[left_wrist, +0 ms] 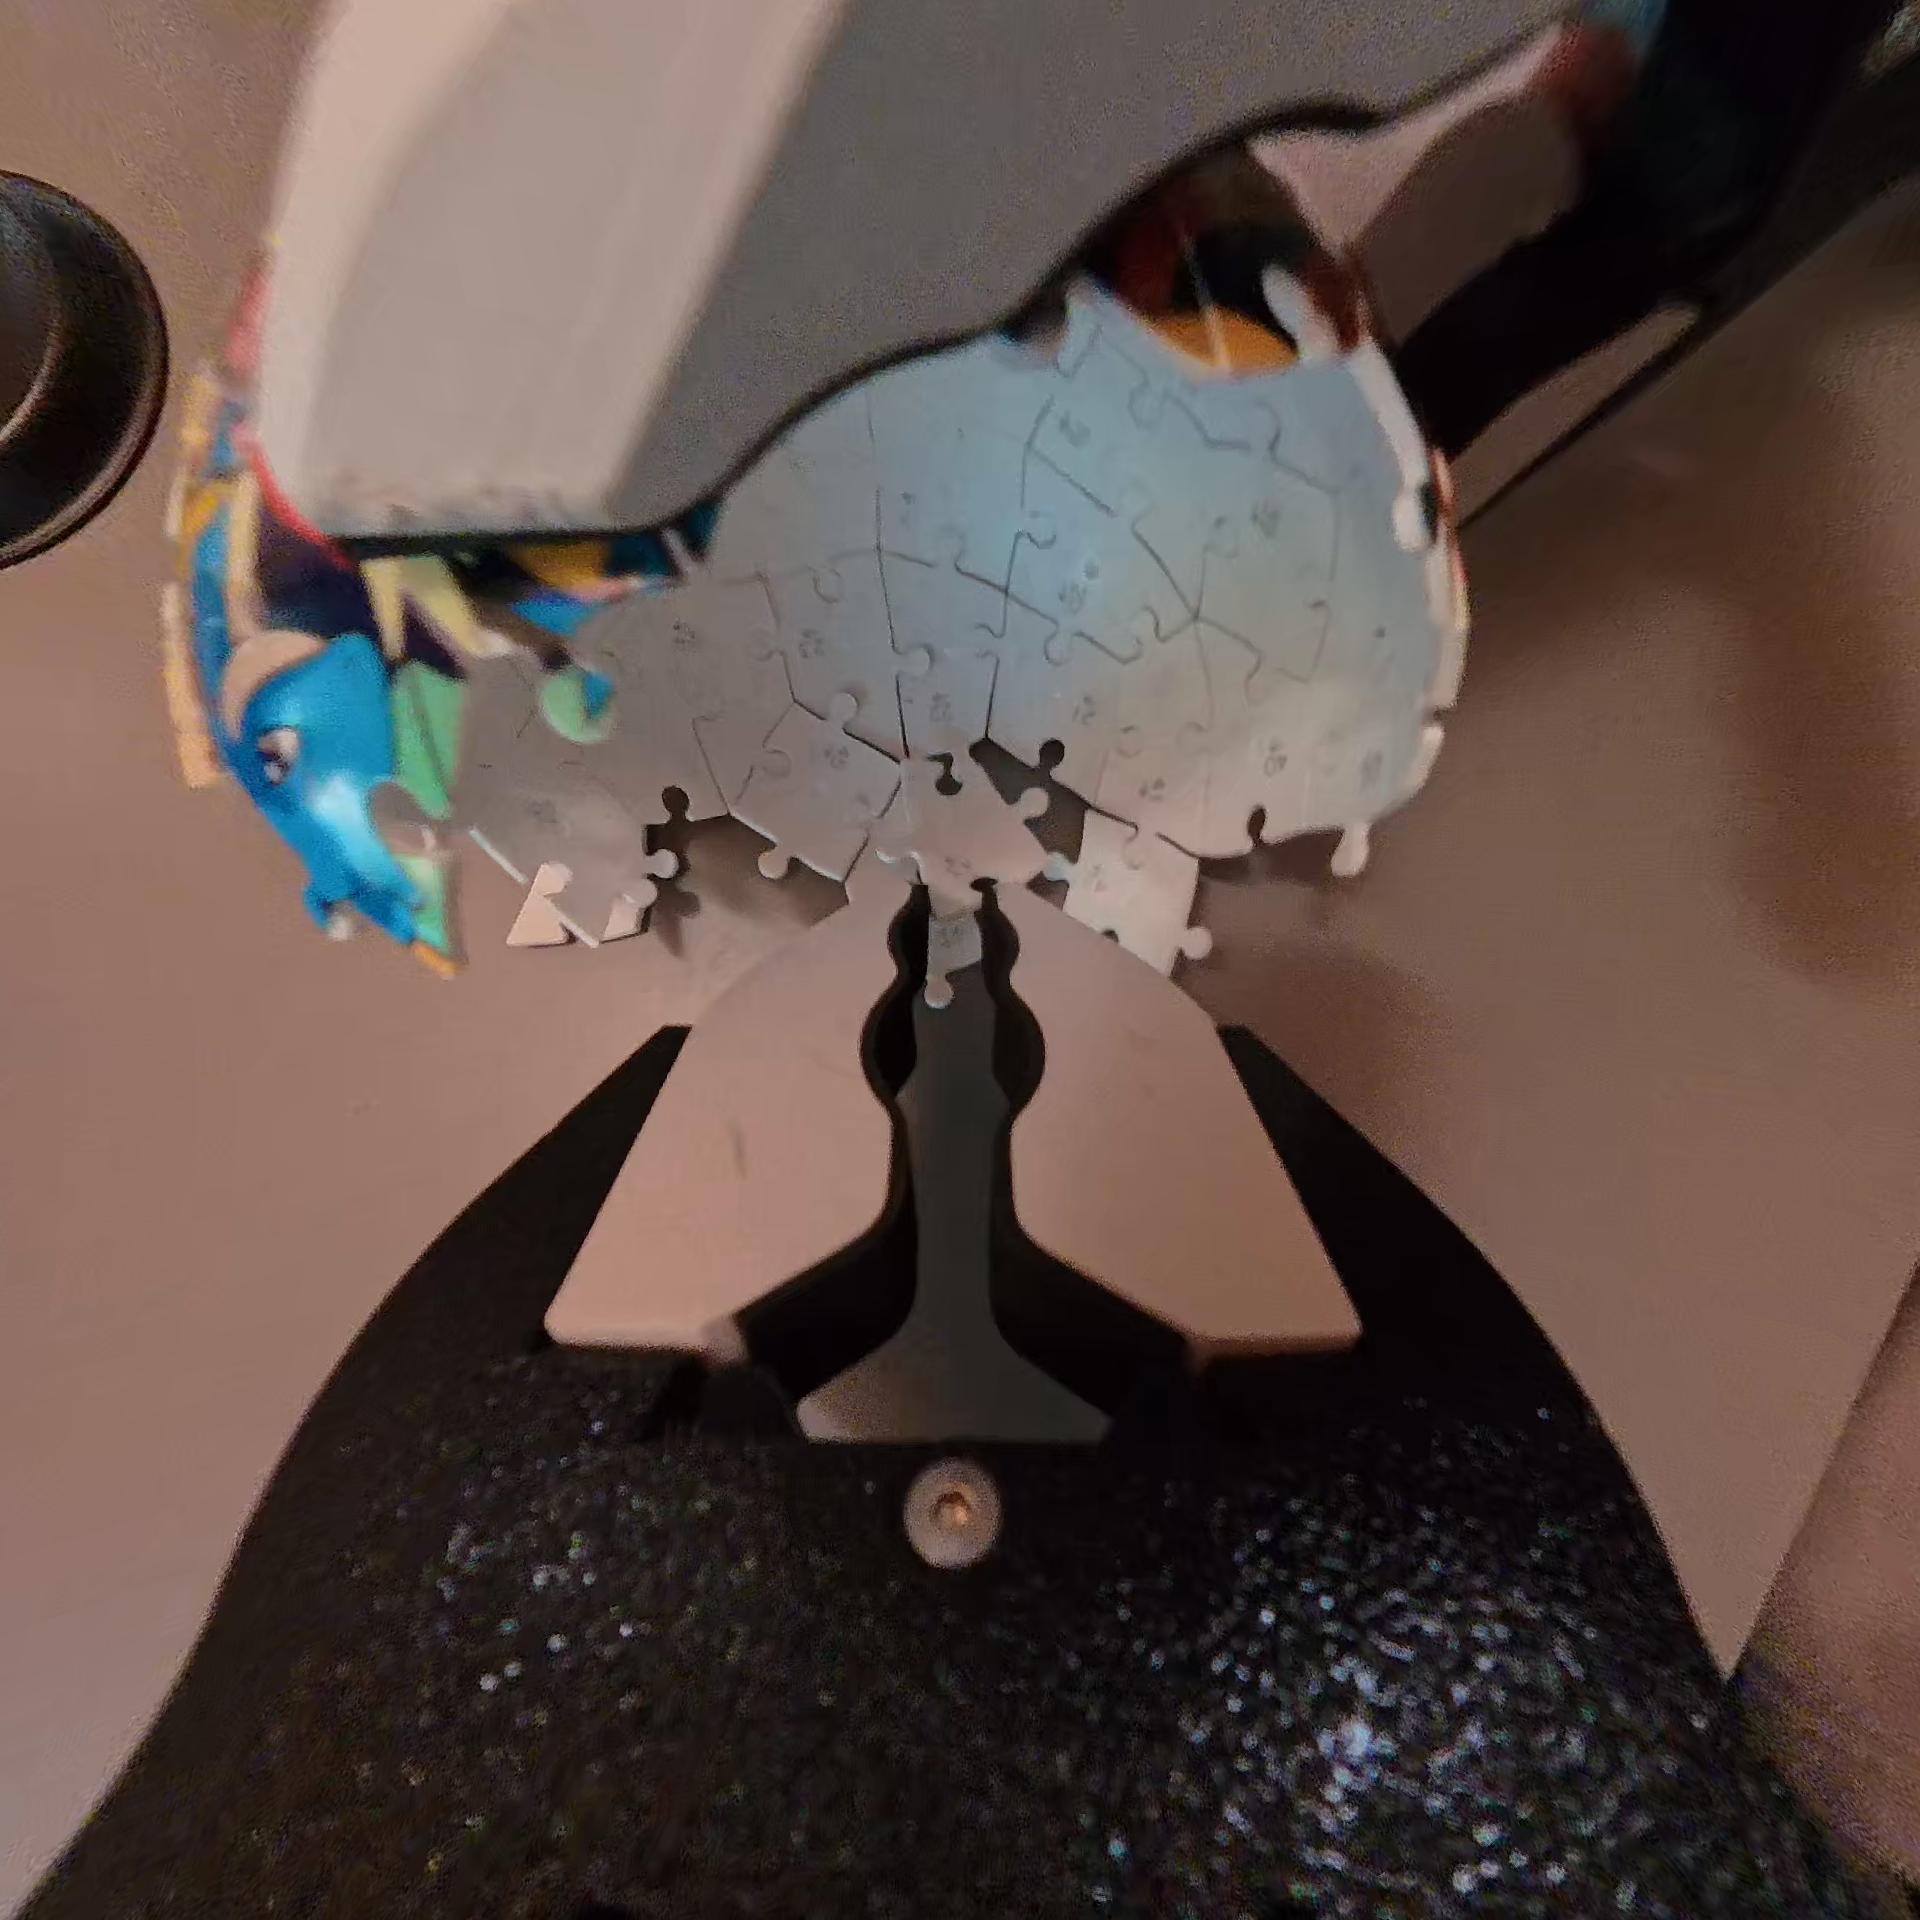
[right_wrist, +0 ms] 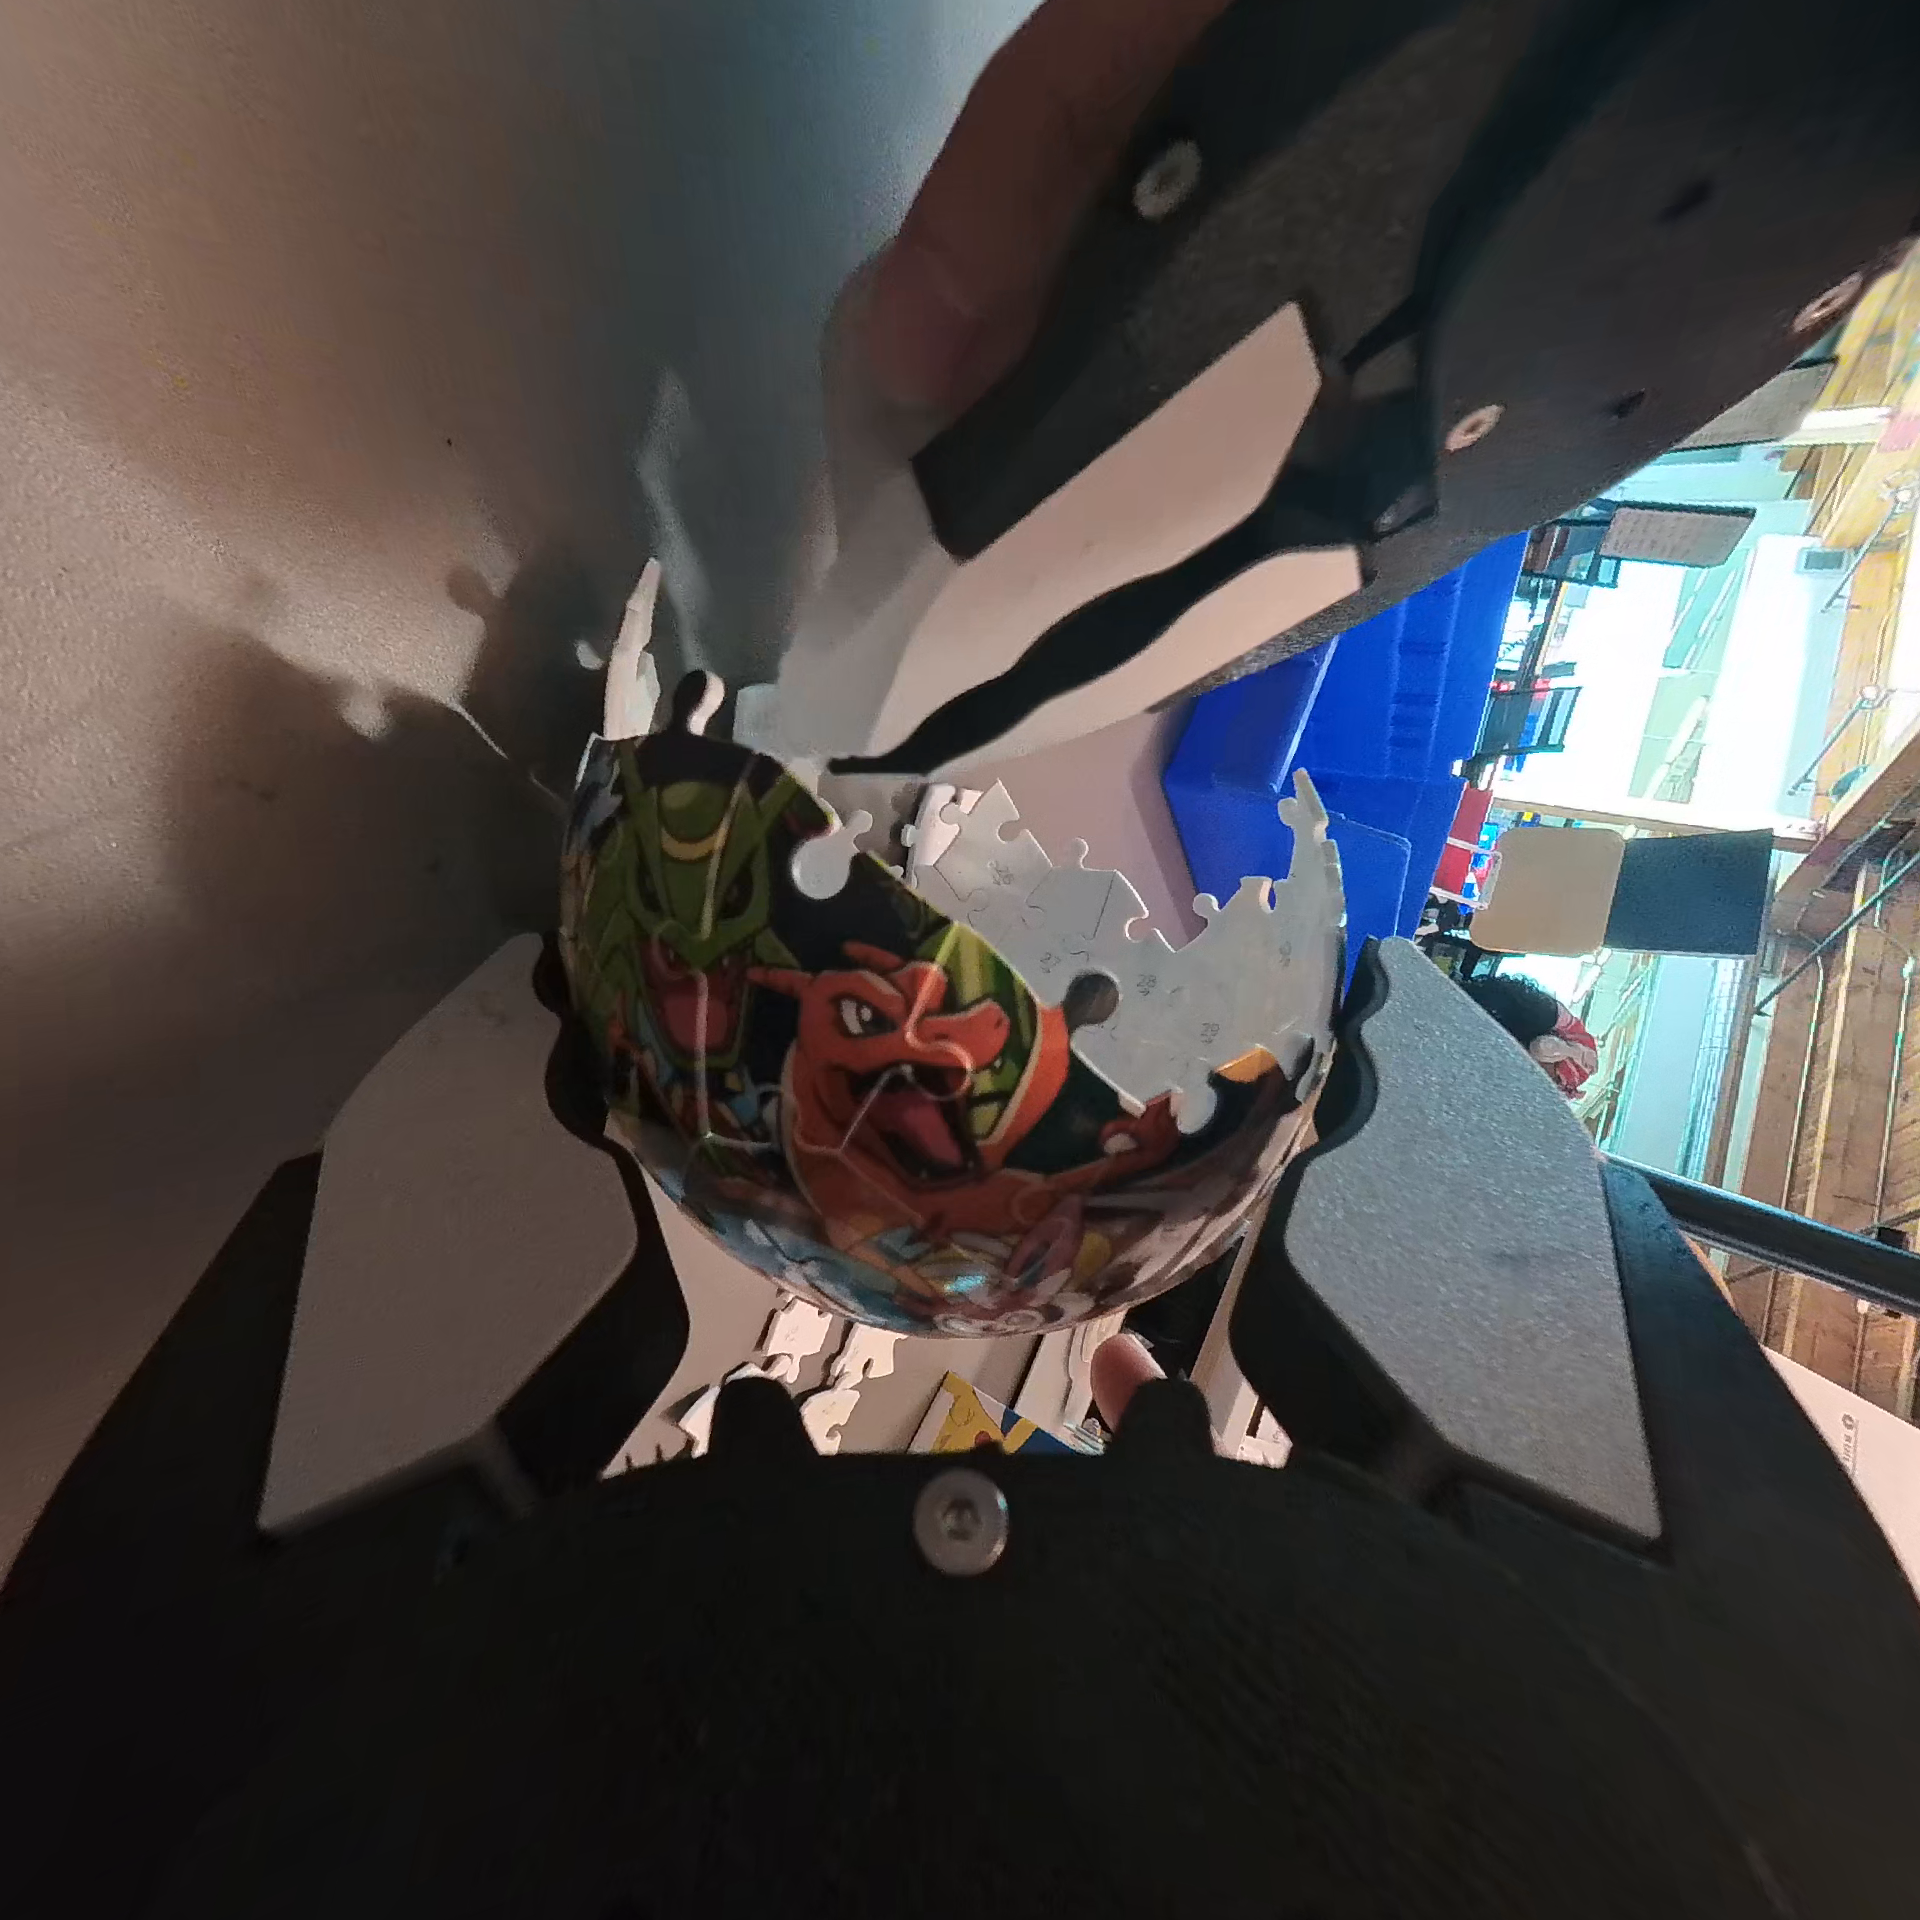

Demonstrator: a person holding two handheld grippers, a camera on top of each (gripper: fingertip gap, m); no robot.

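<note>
A half-built puzzle ball with colourful cartoon creatures outside and grey numbered backs inside is clamped between the two fingers of my right gripper. In the left wrist view I look into its grey hollow inside. My left gripper is shut on a small grey puzzle piece and holds it at the jagged open rim of the shell. In the right wrist view the left gripper comes in from the upper right, its tips at the shell's top edge. One right finger fills the top of the left wrist view.
A beige table surface lies behind the ball. A black round object sits at the left edge. Loose white puzzle pieces lie under the ball. A blue bin stands behind it. A person's hand holds the left gripper. Some 5 centimetres of space lies between my two pairs of fingers.
</note>
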